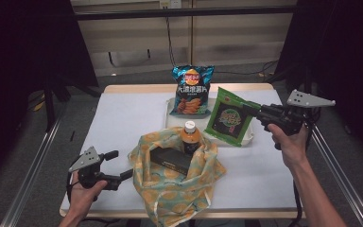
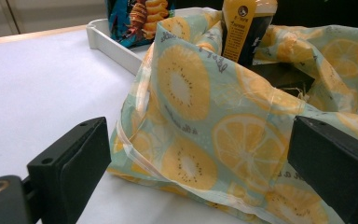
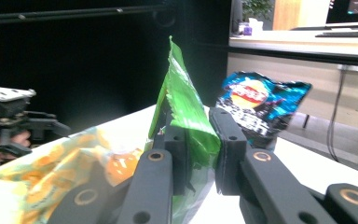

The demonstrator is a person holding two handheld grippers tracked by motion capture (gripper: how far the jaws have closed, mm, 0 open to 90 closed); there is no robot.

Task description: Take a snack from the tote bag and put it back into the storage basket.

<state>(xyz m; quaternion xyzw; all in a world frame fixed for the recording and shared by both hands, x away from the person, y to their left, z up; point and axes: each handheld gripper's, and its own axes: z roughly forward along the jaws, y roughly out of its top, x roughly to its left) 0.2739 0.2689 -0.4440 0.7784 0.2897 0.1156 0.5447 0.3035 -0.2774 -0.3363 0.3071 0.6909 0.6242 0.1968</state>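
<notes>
My right gripper (image 1: 252, 109) clamped on green snack bag (image 1: 228, 118), top corner pinched; bag tilted, long axis running down-left over white tray (image 1: 248, 137). My left gripper (image 1: 121, 164) spread wide, touching nothing, just beside fruit-print bag (image 1: 179, 184). Bottle (image 1: 190, 136) upright inside; dark box (image 1: 172, 160) partly hidden. Blue chip bag (image 1: 191, 91) behind
</notes>
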